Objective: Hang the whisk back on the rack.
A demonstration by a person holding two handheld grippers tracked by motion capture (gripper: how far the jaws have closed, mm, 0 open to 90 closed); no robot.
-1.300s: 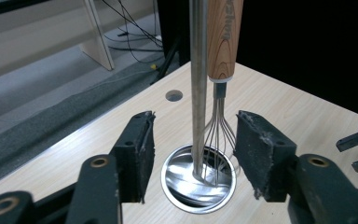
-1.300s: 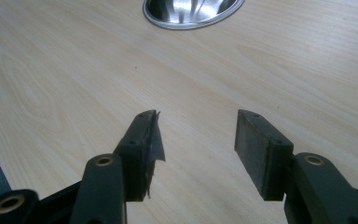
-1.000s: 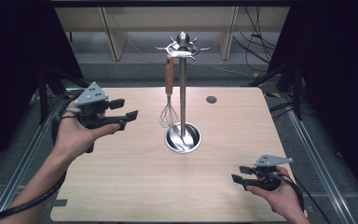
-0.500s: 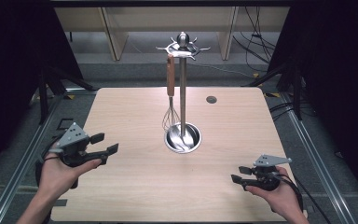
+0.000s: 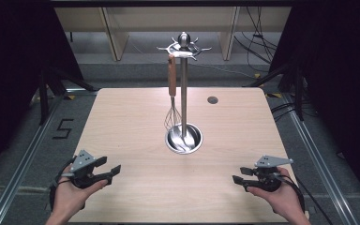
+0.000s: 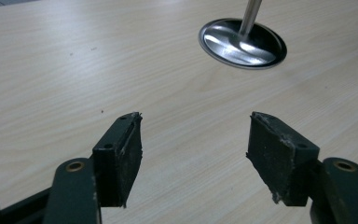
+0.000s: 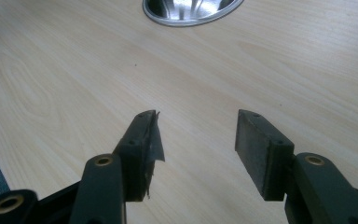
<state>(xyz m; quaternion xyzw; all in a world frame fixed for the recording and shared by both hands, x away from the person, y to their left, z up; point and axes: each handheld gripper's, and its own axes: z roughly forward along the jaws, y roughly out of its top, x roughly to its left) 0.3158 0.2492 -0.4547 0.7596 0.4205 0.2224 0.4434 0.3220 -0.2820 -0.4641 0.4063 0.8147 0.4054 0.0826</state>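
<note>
A steel utensil stand (image 5: 183, 89) rises from a round base (image 5: 183, 138) at the middle of the wooden table (image 5: 122, 122). From one of its top hooks hangs a whisk (image 5: 171, 89) with a wooden handle. My left gripper (image 5: 109, 170) rests low at the table's near left, open and holding nothing. In the left gripper view its jaws (image 6: 196, 140) stand wide apart over bare wood, with the stand's base (image 6: 242, 42) ahead. My right gripper (image 5: 240, 177) sits at the near right, open and holding nothing. Its jaws (image 7: 198, 135) frame bare tabletop, the base (image 7: 191, 10) beyond.
A small dark round hole (image 5: 212, 100) marks the table's far right. Metal rails (image 5: 23, 159) run along both sides of the table, and shelving legs (image 5: 115, 33) stand behind it. Dark curtains close in left and right.
My left gripper has come down from beside the stand to the near left corner of the table, still open. The right gripper has stayed put.
</note>
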